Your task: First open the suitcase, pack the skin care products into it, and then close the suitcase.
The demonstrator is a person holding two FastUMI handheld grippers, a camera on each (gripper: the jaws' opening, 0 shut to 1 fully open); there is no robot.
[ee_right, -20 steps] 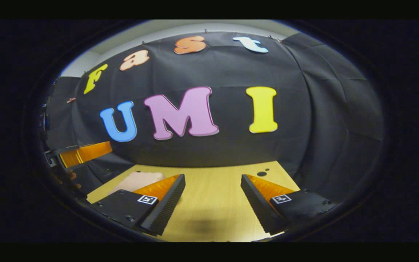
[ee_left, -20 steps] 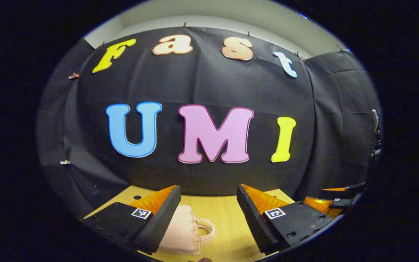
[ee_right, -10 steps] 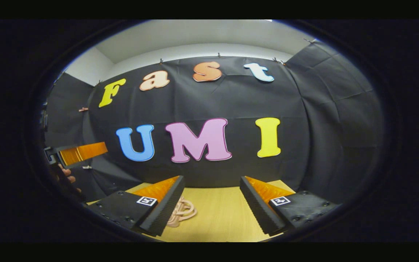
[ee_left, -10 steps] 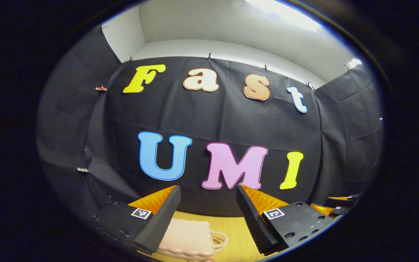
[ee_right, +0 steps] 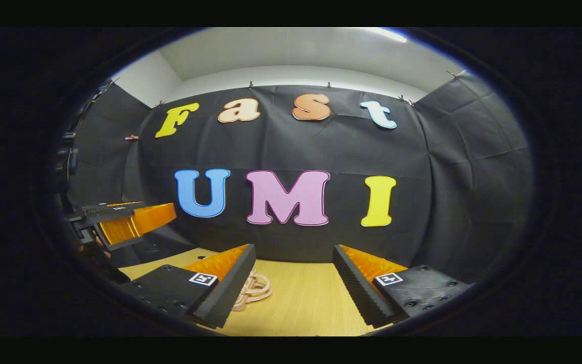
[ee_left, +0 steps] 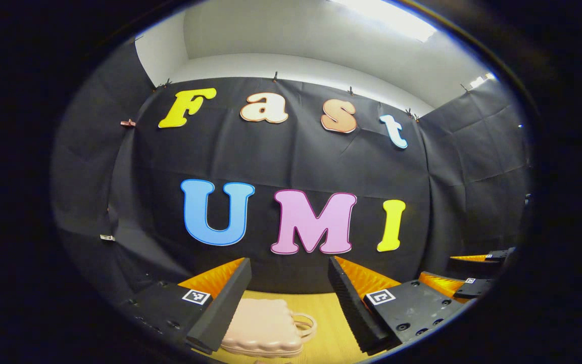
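Black cloth is hung across the back and sides of the booth, with a pale wall and ceiling seen above it, and a light wooden desk is laid out below.

From the left gripper view, the left claw is held wide open with nothing between its fingers, raised above the desk and aimed mostly at the cloth. A small pale pink hard-shell suitcase with a looped handle is seen lying flat and closed on the desk, partly tucked behind the left finger, handle pointed to the right. Off at the right edge, the right claw can be spotted, also apart at the tips.

From the right gripper view, the right claw is likewise spread open and empty over the desk. Just the suitcase's handle loops are seen peeking out beside its left finger. The left claw is caught at the far left, held up off the desk. Skin care products can't be made out.
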